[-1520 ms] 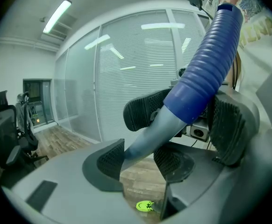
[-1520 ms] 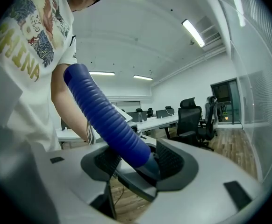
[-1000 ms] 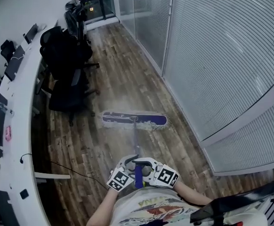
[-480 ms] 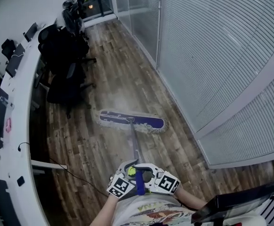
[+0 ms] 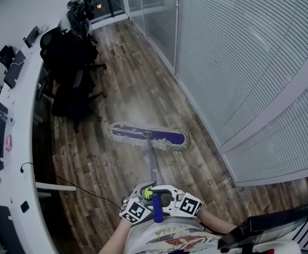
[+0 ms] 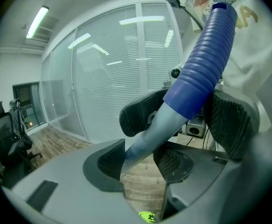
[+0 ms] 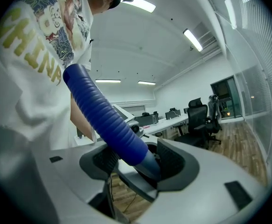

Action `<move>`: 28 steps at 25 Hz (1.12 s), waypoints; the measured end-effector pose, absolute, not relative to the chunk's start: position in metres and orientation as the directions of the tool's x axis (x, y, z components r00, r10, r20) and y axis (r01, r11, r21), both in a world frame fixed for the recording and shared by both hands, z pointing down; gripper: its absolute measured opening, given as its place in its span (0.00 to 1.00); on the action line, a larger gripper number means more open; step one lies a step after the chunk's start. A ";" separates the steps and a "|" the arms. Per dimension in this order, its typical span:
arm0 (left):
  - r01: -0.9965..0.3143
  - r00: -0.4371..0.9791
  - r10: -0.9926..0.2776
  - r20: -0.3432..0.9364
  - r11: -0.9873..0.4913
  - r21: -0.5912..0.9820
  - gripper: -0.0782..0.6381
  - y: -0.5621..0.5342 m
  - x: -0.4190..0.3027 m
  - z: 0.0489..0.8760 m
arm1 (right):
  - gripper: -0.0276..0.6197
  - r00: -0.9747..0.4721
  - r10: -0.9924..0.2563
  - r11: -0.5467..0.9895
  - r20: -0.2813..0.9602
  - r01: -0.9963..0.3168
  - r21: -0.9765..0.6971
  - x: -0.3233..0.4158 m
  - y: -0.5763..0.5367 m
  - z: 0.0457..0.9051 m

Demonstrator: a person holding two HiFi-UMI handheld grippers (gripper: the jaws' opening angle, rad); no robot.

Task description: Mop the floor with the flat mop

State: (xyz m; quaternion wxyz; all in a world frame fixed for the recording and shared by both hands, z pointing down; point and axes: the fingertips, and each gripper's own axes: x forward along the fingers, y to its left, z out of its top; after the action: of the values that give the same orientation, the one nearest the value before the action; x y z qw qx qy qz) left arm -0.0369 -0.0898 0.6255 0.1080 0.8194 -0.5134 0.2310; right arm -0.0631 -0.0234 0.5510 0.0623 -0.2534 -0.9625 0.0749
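The flat mop head (image 5: 148, 135) lies crosswise on the wooden floor (image 5: 133, 89), at twelve o'clock from the person. Its handle (image 5: 152, 165) slants back to a blue grip (image 5: 157, 209) at the person's waist. The left gripper (image 6: 137, 161) has its jaws spread round the grey handle, which leans on one pad with floor showing beside the other. The right gripper (image 7: 137, 161) has the blue grip between its jaws, which have just been opening and stand wide, loose about it. Dark office chairs (image 5: 72, 97) stand at ten o'clock from the mop head, a white desk (image 5: 16, 142) lies at nine, and a glass wall (image 5: 238, 62) with blinds runs along at three.
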 end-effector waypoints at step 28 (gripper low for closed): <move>-0.861 0.435 -0.769 0.470 -0.507 -0.033 0.35 -0.287 -0.350 0.644 | 0.41 -0.917 0.388 0.918 0.089 0.376 -0.128 -0.380 -0.221 0.574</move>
State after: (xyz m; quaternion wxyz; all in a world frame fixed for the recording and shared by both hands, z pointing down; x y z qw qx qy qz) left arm -0.3496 -0.2872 0.6441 0.1062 0.8403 -0.4849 0.2181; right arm -0.3797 -0.2211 0.5744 0.0562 -0.1955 -0.9776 0.0543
